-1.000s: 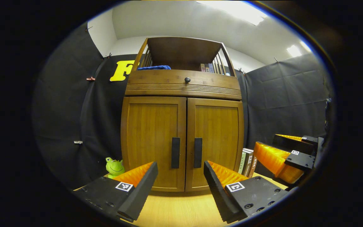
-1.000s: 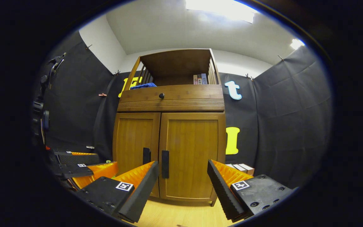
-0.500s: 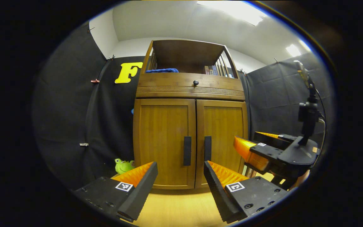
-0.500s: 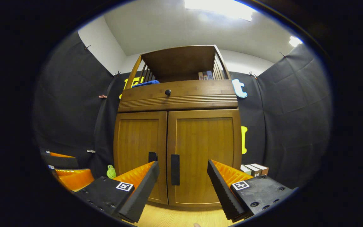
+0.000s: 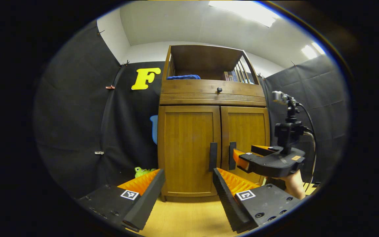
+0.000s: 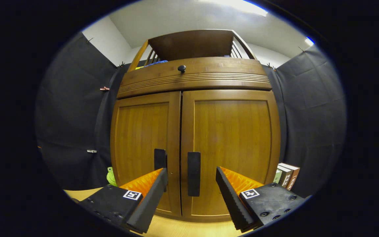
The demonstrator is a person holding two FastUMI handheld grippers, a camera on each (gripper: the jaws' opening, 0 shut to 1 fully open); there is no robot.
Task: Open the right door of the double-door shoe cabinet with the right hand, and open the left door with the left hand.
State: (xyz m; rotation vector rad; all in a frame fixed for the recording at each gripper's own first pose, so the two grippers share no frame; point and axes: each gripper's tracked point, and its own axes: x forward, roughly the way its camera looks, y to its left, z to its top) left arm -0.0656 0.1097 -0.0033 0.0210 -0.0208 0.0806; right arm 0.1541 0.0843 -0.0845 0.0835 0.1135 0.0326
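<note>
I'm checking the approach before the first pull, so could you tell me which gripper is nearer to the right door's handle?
The right gripper: it is open just in front of the right door's handle. The left gripper hangs farther back, facing the left door.

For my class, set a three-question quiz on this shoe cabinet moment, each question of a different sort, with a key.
1. True or false: both doors of the shoe cabinet are closed.
2. Multiple choice: the handle of the right door lies where, seen from the right gripper? A. in line between its two spread fingers B. behind its right finger C. above the drawer knob
3. Fill the gap: the green toy on the floor to the cabinet's left looks like a ____.

Key
1. True: neither door shows a gap at the middle seam.
2. A
3. frog

The left gripper is open and farther back.
</note>
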